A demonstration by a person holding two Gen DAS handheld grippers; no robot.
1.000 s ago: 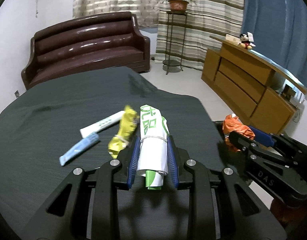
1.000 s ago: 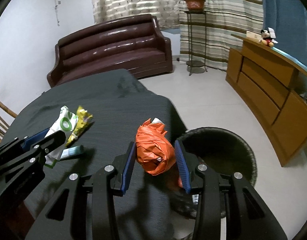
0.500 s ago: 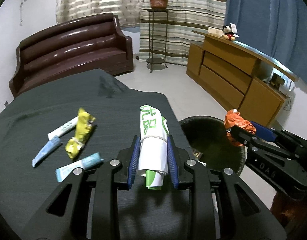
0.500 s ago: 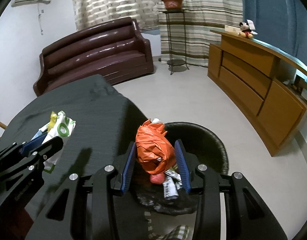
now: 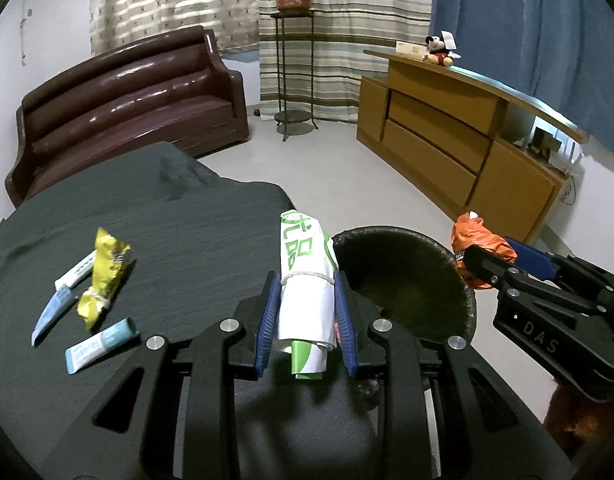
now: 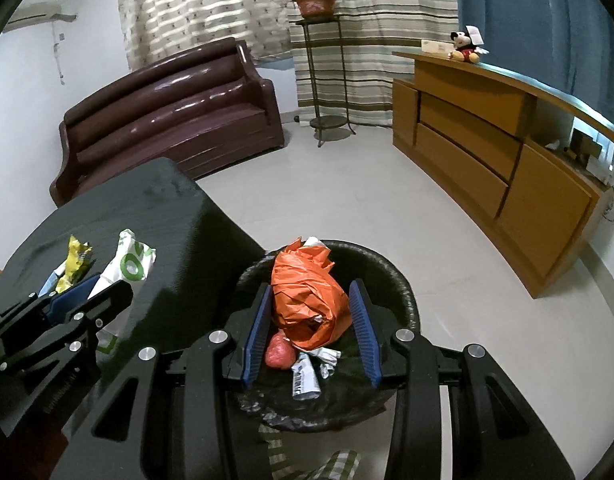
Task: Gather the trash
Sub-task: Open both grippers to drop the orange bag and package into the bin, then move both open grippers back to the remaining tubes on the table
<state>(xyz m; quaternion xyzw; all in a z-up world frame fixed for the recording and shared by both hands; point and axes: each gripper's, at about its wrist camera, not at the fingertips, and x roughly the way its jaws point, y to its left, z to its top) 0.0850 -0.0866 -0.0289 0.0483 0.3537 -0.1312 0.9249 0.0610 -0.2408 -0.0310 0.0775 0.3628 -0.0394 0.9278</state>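
My left gripper (image 5: pixel 307 308) is shut on a rolled white and green wrapper (image 5: pixel 305 280), held over the dark table's right edge beside the black bin (image 5: pixel 403 280). That same left gripper (image 6: pixel 89 292) and the white and green wrapper (image 6: pixel 129 264) show at the left of the right wrist view. My right gripper (image 6: pixel 311 320) is shut on a crumpled orange bag (image 6: pixel 307 296) directly above the bin (image 6: pixel 403 292), which holds a pink lump and crumpled papers. The right gripper (image 5: pixel 503 258) with the orange bag (image 5: pixel 473 240) hangs over the bin's far rim.
A yellow wrapper (image 5: pixel 103 280) and three small blue and white packets (image 5: pixel 101 344) lie on the dark table (image 5: pixel 167 232). A brown sofa (image 5: pixel 127 96), a plant stand (image 5: pixel 293 68) and a wooden sideboard (image 5: pixel 447 140) ring the pale floor.
Both grippers have swung right, off the table toward the bin, each keeping its load. The orange bag now hangs over the bin's opening and the wrapper has reached the table's edge.
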